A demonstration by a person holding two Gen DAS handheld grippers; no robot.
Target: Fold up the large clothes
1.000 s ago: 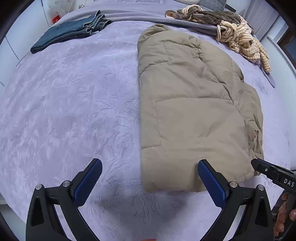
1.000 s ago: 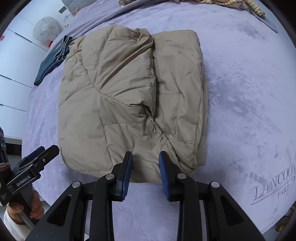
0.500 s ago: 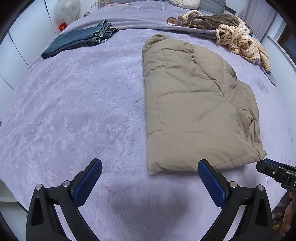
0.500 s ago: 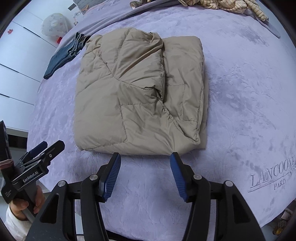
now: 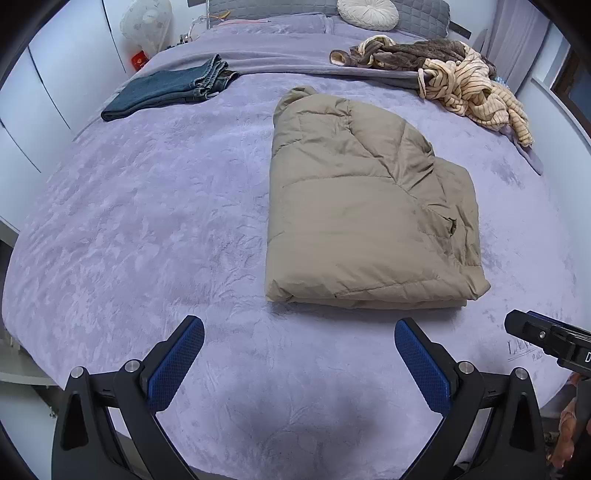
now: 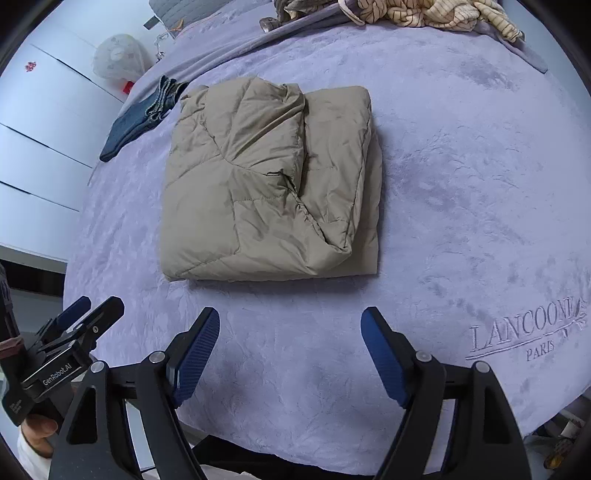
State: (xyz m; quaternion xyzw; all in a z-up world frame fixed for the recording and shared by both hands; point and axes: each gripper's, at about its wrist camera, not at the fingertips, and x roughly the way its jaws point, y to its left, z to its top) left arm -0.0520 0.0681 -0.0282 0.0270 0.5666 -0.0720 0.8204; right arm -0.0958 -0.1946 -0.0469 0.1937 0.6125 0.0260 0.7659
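Note:
A tan puffer jacket (image 5: pixel 362 206) lies folded into a thick rectangle on the lilac bedspread (image 5: pixel 147 221); it is also in the right wrist view (image 6: pixel 269 184). My left gripper (image 5: pixel 299 325) hovers open over the bed's near edge, short of the jacket's hem, with nothing between its blue pads. My right gripper (image 6: pixel 290 314) is likewise above bare bedspread in front of the jacket; its jaws are opening and hold nothing. Each gripper shows at the edge of the other's view: the right (image 5: pixel 546 336), the left (image 6: pixel 74 332).
Folded blue jeans (image 5: pixel 170 86) lie at the far left of the bed. A heap of striped and brown clothes (image 5: pixel 454 74) sits at the far right, with pillows (image 5: pixel 369 13) behind. White cabinets (image 6: pixel 37 122) and a fan (image 5: pixel 146 22) stand to the left.
Both grippers have risen and pulled back from the jacket towards the bed's near edge. The right gripper's jaws went from nearly closed at the hem to wide apart; the left stayed open.

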